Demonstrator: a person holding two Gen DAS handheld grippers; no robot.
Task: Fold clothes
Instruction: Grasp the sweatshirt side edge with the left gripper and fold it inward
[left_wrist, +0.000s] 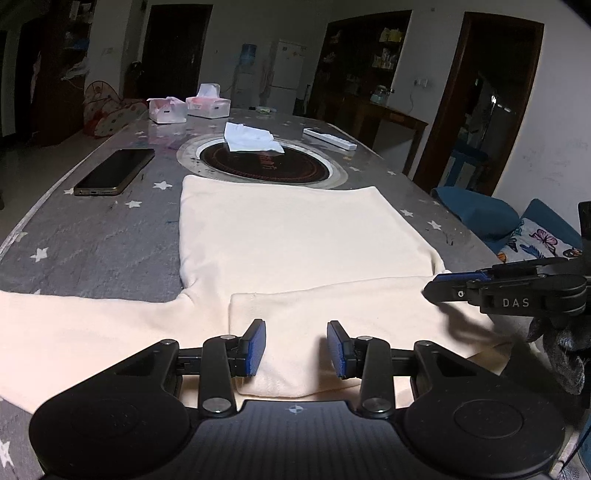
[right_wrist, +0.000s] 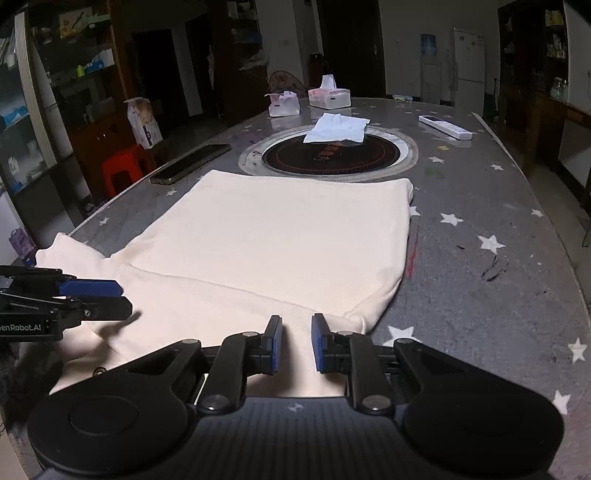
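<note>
A cream shirt (left_wrist: 295, 236) lies flat on the grey star-patterned table (left_wrist: 92, 243), its body stretching away from me. One sleeve is folded across the near part of the body (left_wrist: 332, 314); the other sleeve spreads out to the left (left_wrist: 74, 332). My left gripper (left_wrist: 295, 347) is open, its blue pads just above the folded sleeve's cuff, holding nothing. My right gripper (right_wrist: 296, 341) is open over the shirt's near right corner (right_wrist: 354, 317), holding nothing. Each gripper shows from the side in the other's view: the right one (left_wrist: 443, 290) and the left one (right_wrist: 118, 295).
A phone (left_wrist: 114, 171) lies left of the shirt. A round black hotplate (left_wrist: 264, 162) is set in the table beyond it, with a white cloth (left_wrist: 251, 137) on it. Two tissue boxes (left_wrist: 184, 107) and a white remote (left_wrist: 330, 139) lie farther back. A blue sofa (left_wrist: 517, 221) stands right of the table.
</note>
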